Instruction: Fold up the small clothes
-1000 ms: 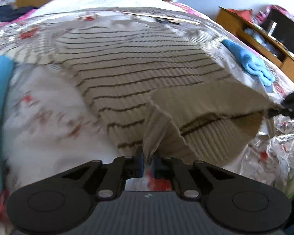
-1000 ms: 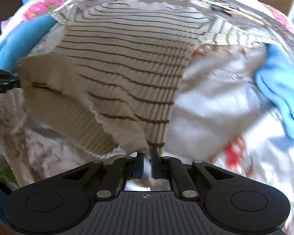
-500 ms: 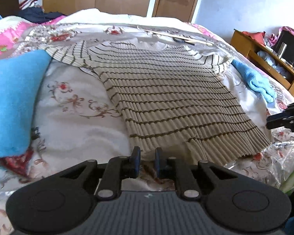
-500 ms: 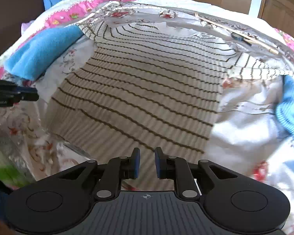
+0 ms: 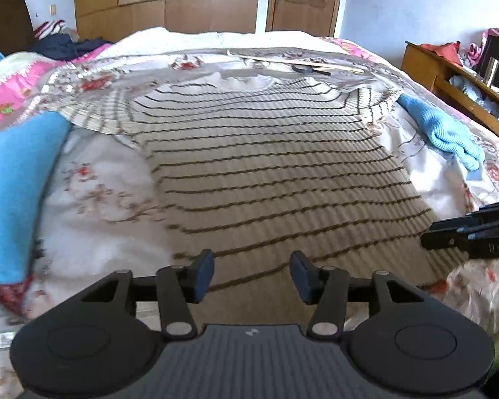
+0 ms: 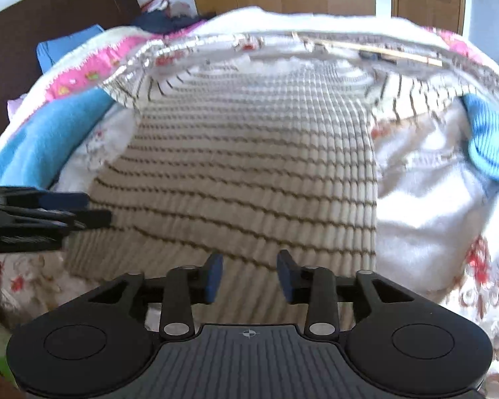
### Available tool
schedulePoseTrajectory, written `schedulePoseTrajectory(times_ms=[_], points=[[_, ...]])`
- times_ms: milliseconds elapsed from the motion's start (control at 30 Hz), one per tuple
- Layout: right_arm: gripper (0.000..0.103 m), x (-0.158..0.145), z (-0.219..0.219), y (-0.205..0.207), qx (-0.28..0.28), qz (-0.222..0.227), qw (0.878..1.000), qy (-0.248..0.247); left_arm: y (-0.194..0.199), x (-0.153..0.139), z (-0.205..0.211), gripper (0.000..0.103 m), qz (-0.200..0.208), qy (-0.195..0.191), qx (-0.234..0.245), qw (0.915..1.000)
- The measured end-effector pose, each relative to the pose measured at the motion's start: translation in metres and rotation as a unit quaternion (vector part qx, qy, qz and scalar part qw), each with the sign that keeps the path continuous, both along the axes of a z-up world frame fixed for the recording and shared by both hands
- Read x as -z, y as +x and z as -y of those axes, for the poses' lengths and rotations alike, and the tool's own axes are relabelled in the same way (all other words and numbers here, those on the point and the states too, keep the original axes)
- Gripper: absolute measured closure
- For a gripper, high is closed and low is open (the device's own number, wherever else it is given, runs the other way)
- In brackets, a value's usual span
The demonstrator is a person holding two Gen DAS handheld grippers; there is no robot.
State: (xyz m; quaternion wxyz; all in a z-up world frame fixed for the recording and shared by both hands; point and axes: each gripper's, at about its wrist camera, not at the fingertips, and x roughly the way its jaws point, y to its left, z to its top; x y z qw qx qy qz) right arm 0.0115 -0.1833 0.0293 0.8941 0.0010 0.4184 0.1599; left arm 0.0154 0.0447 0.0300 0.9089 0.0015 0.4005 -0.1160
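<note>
1. The left hand-held gripper sits nearest in its own view, over the bottom hem of the striped knit sweater. Its jaws have just been opening and now stand apart with only air between the blue pads; the knit lies flat beneath them and is not pinched. By my reading this is a release: the hem is laid down and the pads are let go, so the fabric keeps its flat lie.

2. The right hand-held gripper is in the same state over the other end of the hem. Its jaws have likewise just been opening, somewhat less wide, and they hold nothing. In each wrist view the other gripper shows at the frame edge, so the two hang at opposite lower corners, probably because a garment is spread best from both corners at once.

3. The sweater lies spread face up on the bed, hem toward the grippers, neckline away, both short sleeves out to the sides. That layout suits folding: sleeves and sides are free to turn inward. No fold is made yet.

4. A blue folded cloth lies just beside the sweater on the left, and a blue knit garment on the right, both clear of the working area.

5. Beyond the neckline a thin wooden stick lies across the floral bedcover. A wooden wardrobe and a door stand farthest back.
</note>
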Motion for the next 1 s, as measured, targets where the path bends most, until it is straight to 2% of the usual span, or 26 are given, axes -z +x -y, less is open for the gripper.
schedulePoseTrajectory(times_ms=[100,233,333,433,600,667,1000], points=[[0.048,0.001,-0.009,0.001,0.004,0.004,1.0,0.024,0.01,0.006,0.017,0.033,-0.004,0.001,-0.015,0.9999],[0.045,0.012,-0.023,0.0,0.009,-0.004,0.999,0.032,0.014,0.014,0.039,0.021,-0.005,0.043,-0.036,0.9984],[0.044,0.023,-0.029,-0.003,0.014,-0.009,1.0,0.02,0.011,0.019,0.048,0.009,0.0,0.066,-0.04,0.997],[0.043,0.029,-0.028,-0.008,0.025,-0.01,0.999,0.022,0.007,0.027,0.054,0.004,0.001,0.1,-0.049,0.9937],[0.04,0.029,-0.024,-0.011,0.05,0.009,0.999,0.015,0.006,0.029,0.052,0.003,-0.002,0.091,-0.055,0.9943],[0.038,0.031,-0.021,-0.01,0.059,0.008,0.998,0.02,0.005,0.03,0.052,0.0,-0.003,0.085,-0.055,0.9948],[0.038,0.04,-0.017,-0.012,0.072,0.005,0.997,0.023,0.004,0.032,0.052,0.0,-0.009,0.077,-0.056,0.9954]])
